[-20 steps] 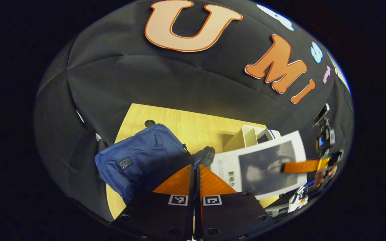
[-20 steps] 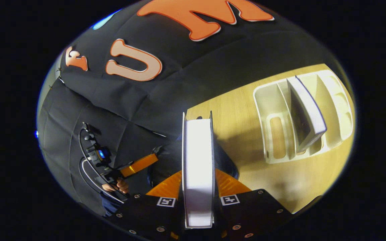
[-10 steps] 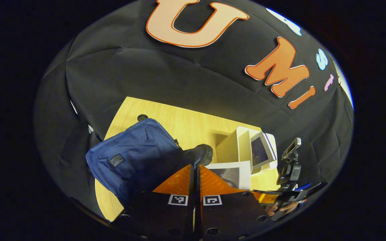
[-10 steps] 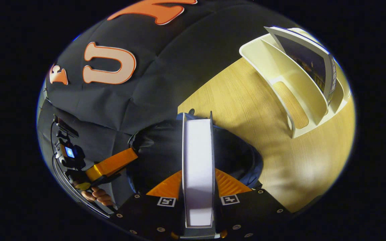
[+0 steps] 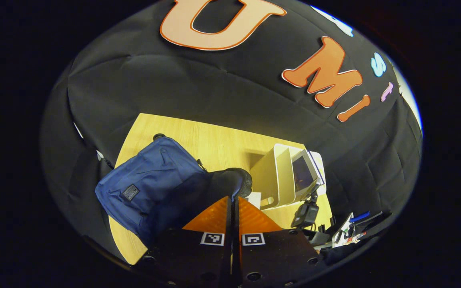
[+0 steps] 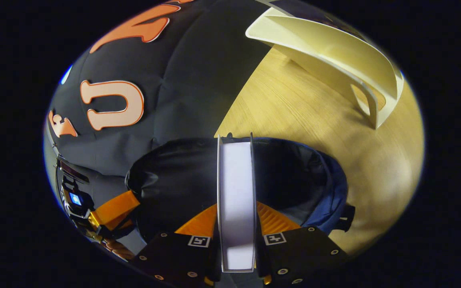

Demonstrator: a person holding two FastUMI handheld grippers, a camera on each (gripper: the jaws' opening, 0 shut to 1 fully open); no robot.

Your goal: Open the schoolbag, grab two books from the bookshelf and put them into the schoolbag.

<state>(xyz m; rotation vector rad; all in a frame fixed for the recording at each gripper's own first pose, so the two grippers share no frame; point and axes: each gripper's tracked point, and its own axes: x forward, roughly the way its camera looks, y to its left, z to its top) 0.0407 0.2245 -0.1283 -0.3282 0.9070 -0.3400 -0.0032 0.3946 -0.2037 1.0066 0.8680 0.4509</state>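
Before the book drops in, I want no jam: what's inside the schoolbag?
The schoolbag gapes open below the book held by the right gripper. Its dark lining shows nothing inside, but the book and shadow cover the bottom.

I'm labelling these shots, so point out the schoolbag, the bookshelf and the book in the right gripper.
schoolbag point(image 5: 150, 182), left gripper view, blue front panel.
bookshelf point(image 5: 276, 176), left gripper view, pale side wall.
book point(image 6: 236, 200), right gripper view, white page edge between the fingers.
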